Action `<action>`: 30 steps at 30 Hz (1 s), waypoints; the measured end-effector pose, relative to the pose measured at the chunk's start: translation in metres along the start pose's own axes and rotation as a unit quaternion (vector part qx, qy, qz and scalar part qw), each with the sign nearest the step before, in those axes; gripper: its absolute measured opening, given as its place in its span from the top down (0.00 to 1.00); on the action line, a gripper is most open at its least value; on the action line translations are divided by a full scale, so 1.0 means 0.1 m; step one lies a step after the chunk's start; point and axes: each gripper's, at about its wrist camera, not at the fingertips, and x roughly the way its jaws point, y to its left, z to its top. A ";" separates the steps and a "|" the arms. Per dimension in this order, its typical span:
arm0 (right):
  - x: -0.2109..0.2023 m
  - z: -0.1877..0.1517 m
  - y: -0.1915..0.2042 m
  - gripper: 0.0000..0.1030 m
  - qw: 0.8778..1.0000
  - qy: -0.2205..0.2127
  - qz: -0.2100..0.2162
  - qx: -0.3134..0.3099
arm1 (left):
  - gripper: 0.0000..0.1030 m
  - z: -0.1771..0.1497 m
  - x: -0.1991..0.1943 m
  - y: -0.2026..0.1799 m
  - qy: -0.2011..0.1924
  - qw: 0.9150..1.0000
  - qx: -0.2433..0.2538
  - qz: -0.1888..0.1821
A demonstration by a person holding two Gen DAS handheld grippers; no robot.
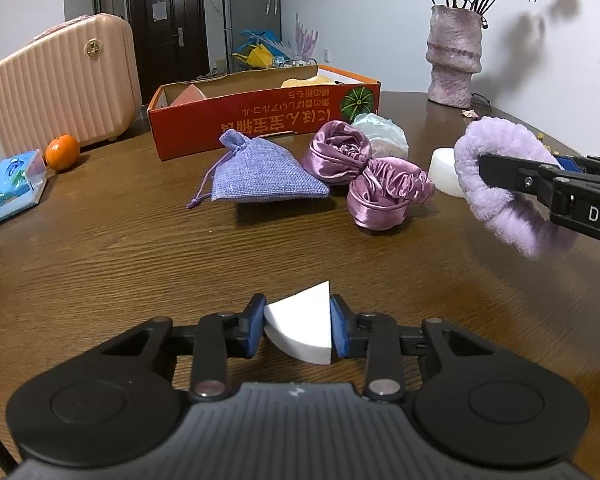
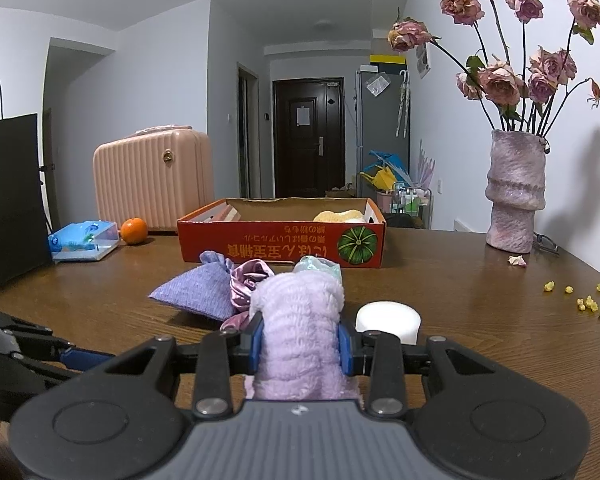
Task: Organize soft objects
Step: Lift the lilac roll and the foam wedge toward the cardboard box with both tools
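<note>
My left gripper [image 1: 298, 330] is shut on a white wedge-shaped sponge [image 1: 300, 326], low over the brown table [image 1: 140, 252]. My right gripper [image 2: 302, 346] is shut on a fluffy lilac scrunchie [image 2: 300, 320], which also shows in the left wrist view as the lilac scrunchie [image 1: 496, 184] at the right. Farther back on the table lie a purple drawstring pouch [image 1: 260, 174], a shiny mauve satin scrunchie [image 1: 360, 172], a pale mesh puff [image 1: 380, 132] and a white round sponge [image 1: 444, 176]. An open orange cardboard box [image 1: 260, 116] behind them holds a yellow sponge [image 2: 340, 216].
A pink suitcase [image 1: 60, 84], an orange fruit [image 1: 62, 152] and a blue tissue pack [image 1: 8, 188] stand at the left. A vase of dried roses [image 2: 514, 192] stands at the back right, with yellow crumbs [image 2: 580, 300] near the right edge. A black bag [image 2: 8, 200] stands far left.
</note>
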 end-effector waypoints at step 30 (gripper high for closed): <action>0.17 0.29 0.15 0.67 0.999 -0.014 -0.003 -0.041 | 0.68 0.46 -0.30 0.10 -0.106 0.994 -0.016 0.014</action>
